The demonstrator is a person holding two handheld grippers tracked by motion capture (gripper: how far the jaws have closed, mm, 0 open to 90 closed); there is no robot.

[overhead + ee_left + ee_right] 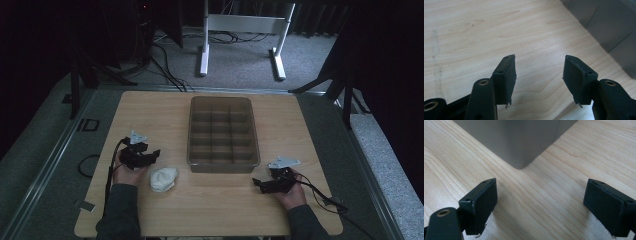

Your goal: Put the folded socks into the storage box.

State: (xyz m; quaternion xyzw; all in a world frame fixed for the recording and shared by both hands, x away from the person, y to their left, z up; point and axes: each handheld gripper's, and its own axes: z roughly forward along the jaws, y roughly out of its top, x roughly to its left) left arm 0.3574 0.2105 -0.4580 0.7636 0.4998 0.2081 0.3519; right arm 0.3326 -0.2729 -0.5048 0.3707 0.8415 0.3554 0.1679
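Starting out, I have both hands low on the table (210, 210), left gripper (155, 154) and right gripper (256, 183) gaping with nothing held, white wad (164, 179) unpicked just right of the left one, empty divided bin (223, 131) beyond, path clear.

both forearms come in low, a hand on each tool. the left gripper (152, 156) has its jaws parted with nothing between the fingers (505, 77). the right gripper (259, 184) gapes wider, likewise holding nothing.
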